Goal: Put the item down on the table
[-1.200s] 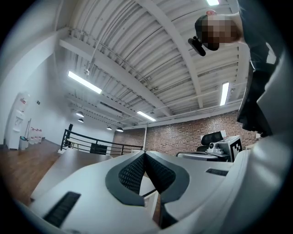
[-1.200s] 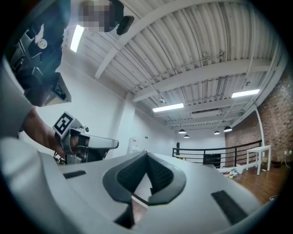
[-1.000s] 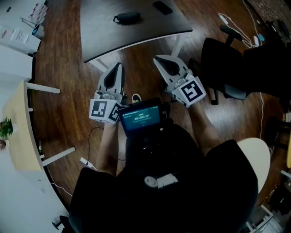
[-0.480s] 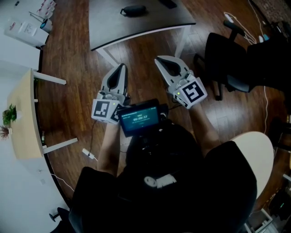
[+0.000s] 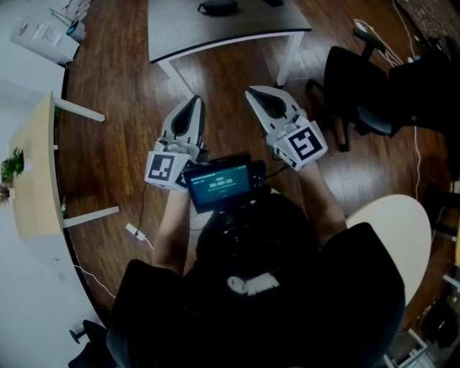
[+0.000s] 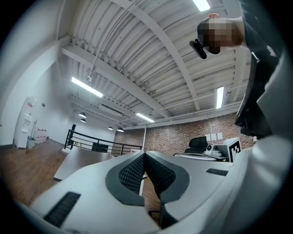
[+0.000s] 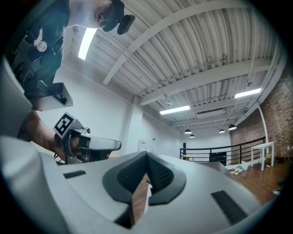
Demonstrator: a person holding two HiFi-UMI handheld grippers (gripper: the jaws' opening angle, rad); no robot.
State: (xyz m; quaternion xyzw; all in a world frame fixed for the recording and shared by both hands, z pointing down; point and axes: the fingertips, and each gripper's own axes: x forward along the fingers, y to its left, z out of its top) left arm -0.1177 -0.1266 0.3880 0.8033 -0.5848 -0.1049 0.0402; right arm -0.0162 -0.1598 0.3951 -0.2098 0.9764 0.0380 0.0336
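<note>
**Q:** What do the two tools show in the head view?
**A:** The left hand-held gripper (image 5: pixel 192 100) and the right hand-held gripper (image 5: pixel 253 92) are both clenched, with nothing between the jaws. Each is held over the wooden floor (image 5: pixel 115 108), tips pointing toward the tabletop (image 5: pixel 215 32). A marker cube (image 5: pixel 164 169) caps the rear of each, near the person's wrists.

**Q:** Do the gripper views agree?
**A:** Yes. In each, the dark ribbed pads (image 6: pixel 132 172) meet along a single line and hold nothing. Both cameras look upward at a white beamed ceiling (image 6: pixel 137 50) with strip lights.

**Q:** Where is the item?
**A:** A dark item (image 5: pixel 219 7) lies on the grey tabletop at the upper edge of the head view, partly cut off by the frame. It is well apart from both hand-held grippers.

**Q:** What surrounds the person?
**A:** A lit screen (image 5: pixel 219 185) sits at the chest, between the two forearms. A black chair (image 5: pixel 359 86) stands to the right of the tabletop. At far left is a second, pale tabletop (image 5: pixel 32 187), with a small plant (image 5: pixel 11 165) at its left edge
</note>
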